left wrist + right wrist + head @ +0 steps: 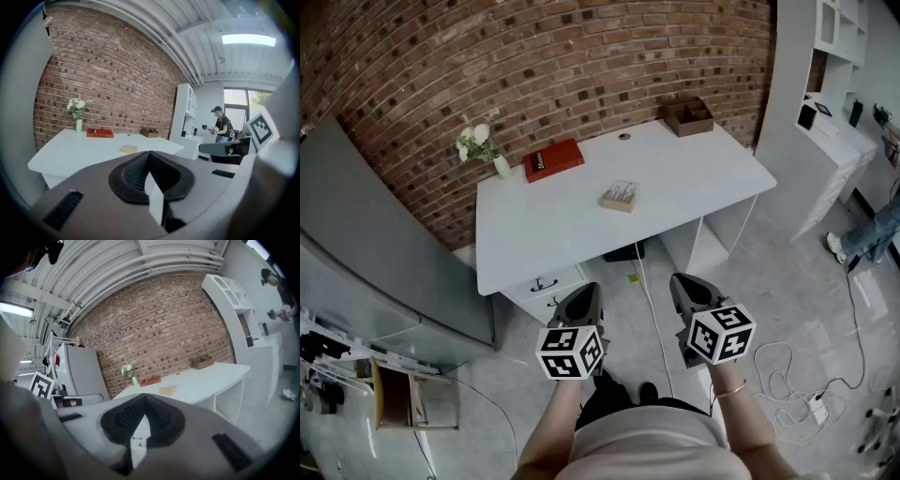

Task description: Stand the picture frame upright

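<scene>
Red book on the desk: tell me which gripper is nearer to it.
Left. The left gripper hangs short of the desk, roughly in line with the red book; the right gripper hangs beside it, farther right.

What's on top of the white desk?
On the desk are a vase of white flowers, a red box, a small picture frame lying flat and a brown tray. The tray's walls partly hide what is inside it.
</scene>
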Tool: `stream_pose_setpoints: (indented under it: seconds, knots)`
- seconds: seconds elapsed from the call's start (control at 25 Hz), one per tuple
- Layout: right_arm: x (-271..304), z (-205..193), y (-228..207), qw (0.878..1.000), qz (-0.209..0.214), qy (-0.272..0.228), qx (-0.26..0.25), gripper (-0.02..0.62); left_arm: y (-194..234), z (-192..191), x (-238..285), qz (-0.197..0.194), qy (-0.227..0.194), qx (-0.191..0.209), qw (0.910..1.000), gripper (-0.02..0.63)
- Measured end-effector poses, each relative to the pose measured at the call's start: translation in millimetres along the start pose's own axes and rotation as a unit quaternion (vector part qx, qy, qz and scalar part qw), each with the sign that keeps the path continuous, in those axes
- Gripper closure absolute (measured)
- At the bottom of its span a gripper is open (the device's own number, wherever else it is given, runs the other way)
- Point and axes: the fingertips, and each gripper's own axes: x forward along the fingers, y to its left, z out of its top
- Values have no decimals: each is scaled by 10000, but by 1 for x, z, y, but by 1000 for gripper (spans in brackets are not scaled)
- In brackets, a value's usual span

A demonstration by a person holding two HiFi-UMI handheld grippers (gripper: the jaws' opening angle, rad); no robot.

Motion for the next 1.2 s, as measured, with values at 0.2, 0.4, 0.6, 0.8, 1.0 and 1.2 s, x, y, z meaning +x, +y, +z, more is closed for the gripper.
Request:
stream_pose_setpoints:
  seconds: [0.2,0.4,0.6,0.8,1.0,1.2]
  knots:
    - [-4,-5,4,10000,-64,-6,15,594,2,4,-7,1,-53,2,10000,614]
    - [-11,0,-3,9992,-3,-297,254,592,-3,4,-6,-34,-106,48,9999,614]
    - [-14,14,-18,9978,-322,-568,148,571,-4,12,-2,42,-219,161,9996,606]
    - [-5,16,-21,9981,-364,-492,24,477,3,15,5,112,-240,114,9996,533]
    - [18,8,-24,9989,-261,-256,297,421,19,9,19,158,-65,15,9999,502]
    - [51,8,-33,9988,-248,-29,432,368,42,12,55,146,62,-58,9999,480]
